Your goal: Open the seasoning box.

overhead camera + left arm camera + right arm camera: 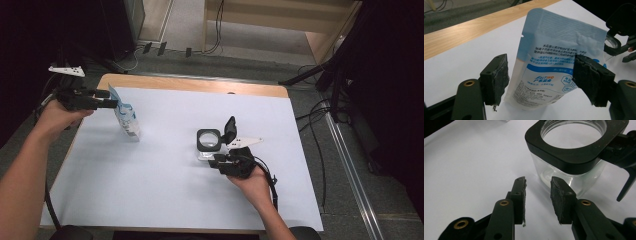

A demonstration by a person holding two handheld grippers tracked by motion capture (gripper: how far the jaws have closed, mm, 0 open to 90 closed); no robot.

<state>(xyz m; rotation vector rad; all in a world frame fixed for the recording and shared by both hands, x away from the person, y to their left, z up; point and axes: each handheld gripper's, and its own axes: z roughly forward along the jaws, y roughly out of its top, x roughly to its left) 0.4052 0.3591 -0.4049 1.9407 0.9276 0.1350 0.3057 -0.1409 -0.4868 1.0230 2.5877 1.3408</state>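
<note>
1. Work in hand looks like getting the contents of the pouch (126, 118) into the glass jar (208, 141); judging by the layout, it's early, nothing poured yet.
2. Pouch stands upright on the white sheet (165, 190) at the far left of the table (200, 84), top edge looks sealed still (tear notch visible in the left gripper view), so opening it remains to be done.
3. Left gripper (111, 102) sits at the pouch's upper edge; in the left gripper view its pads (496, 78) stand apart on either side of the pouch (554, 62) with a clear gap on the left side, so jaws open, not clamping (pouch stands on its own).
4. Jar is at centre-right, well apart from the pouch, with its black flip lid (229, 130) already swung up, mouth open and ready; inside looks empty in the right gripper view (571, 167).
5. Right gripper (218, 160) rests just near of the jar, jaws partly open and holding nothing; pads (559, 195) close to the glass, not on it.
6. Left to do: regrip pouch, open it, carry to jar, pour, close lid.
</note>
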